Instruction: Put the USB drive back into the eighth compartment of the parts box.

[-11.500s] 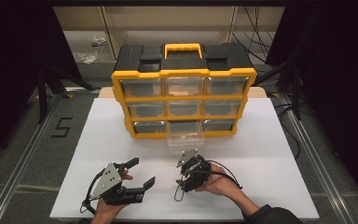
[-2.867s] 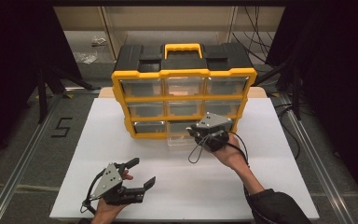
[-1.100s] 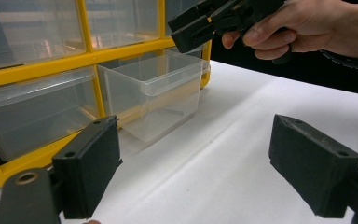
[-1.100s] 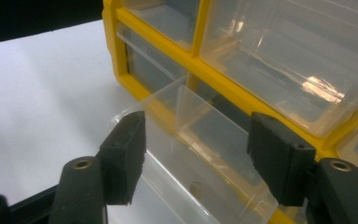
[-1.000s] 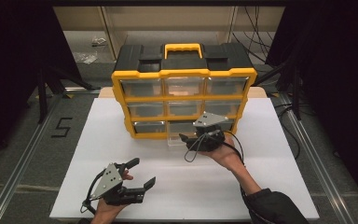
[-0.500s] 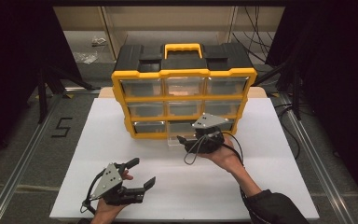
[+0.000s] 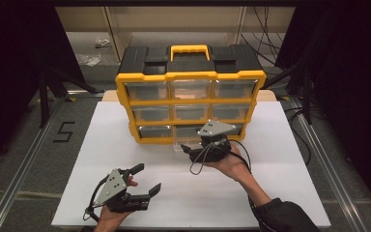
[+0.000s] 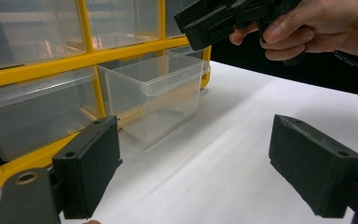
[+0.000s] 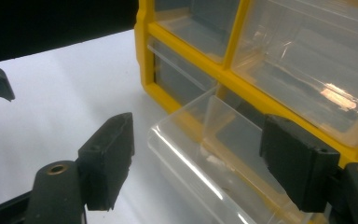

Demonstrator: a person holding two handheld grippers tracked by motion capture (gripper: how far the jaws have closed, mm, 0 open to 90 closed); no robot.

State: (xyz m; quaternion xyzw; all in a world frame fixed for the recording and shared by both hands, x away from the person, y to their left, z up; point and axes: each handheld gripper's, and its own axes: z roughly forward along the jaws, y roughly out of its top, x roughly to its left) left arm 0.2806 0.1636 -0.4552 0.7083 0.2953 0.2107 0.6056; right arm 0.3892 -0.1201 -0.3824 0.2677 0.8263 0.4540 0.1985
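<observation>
High view, yellow-framed cabinet of clear plastic drawers [image 7: 191, 104]: 12 o'clock on white table [image 7: 280, 193].
Clear bottom-middle drawer [image 7: 186, 143]: pulled out for access.
Right claw [image 7: 193, 150]: open, over drawer.
Left claw [image 7: 145, 181]: open, idle, 7 o'clock.

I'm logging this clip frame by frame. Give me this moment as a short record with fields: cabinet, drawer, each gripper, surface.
cabinet: yellow plastic organiser with clear drawers and a black top, upright on the table
drawer: clear plastic bottom-middle drawer, pulled partly out
right gripper: open, at the drawer's front, jaws either side of its rim
left gripper: open, near the table's front edge, holding nothing
surface: white tabletop
</observation>
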